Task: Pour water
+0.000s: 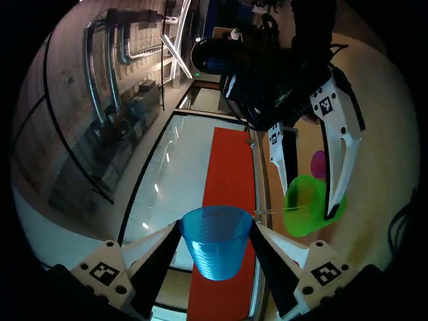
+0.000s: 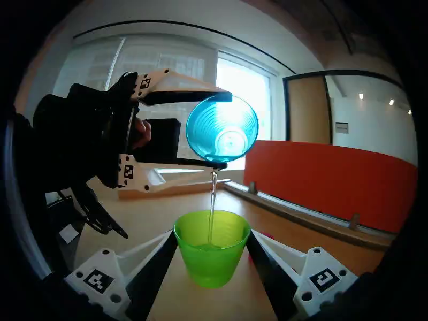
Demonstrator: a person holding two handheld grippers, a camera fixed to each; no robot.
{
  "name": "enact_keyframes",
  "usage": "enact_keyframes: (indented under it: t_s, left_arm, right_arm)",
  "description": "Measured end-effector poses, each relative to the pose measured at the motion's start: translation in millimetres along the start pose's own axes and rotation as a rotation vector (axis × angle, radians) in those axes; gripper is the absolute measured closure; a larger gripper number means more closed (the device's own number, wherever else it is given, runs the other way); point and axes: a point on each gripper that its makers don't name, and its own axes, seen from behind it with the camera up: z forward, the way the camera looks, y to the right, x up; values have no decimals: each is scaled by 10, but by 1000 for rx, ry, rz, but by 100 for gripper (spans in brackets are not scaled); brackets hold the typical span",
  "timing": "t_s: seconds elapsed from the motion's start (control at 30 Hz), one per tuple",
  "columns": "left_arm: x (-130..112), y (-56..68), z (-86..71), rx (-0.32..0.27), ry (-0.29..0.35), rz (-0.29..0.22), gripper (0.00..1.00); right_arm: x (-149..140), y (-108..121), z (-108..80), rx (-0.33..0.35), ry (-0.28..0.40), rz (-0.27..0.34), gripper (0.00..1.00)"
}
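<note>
Water: a thin stream (image 2: 213, 195) ran from the lip of the blue cup (image 2: 222, 128) straight down into the green cup (image 2: 212, 255), where a shallow pool showed at the bottom.
Blue cup: tipped far over, its mouth facing the right gripper view, held high above the green cup and well apart from it.
Green cup: upright, right under the pour; whether it sat on the bench (image 2: 160, 214) or hung just above it was hard to tell.
Progress: the pour looked to be mid-flow. The green cup was only lightly filled, and what was left in the blue one couldn't be read.
Left claw (image 1: 214, 227): clamped on the blue cup, a finger on each wall, rolled over to tilt it.
Right claw (image 2: 212, 238): gripping the green cup on both sides, held level.
Hand (image 2: 140, 132): behind the left claw, dark sleeve.
Beyond: a red partition (image 2: 331, 182) along the bench's far edge.
</note>
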Motion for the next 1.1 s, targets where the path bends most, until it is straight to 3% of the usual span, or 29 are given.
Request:
enact_keyframes:
  t_s: [1.1]
  left_arm:
    - [38, 29, 15, -2, 4, 113, 11]
  right_arm:
    - [30, -7, 6, 3, 3, -6, 8]
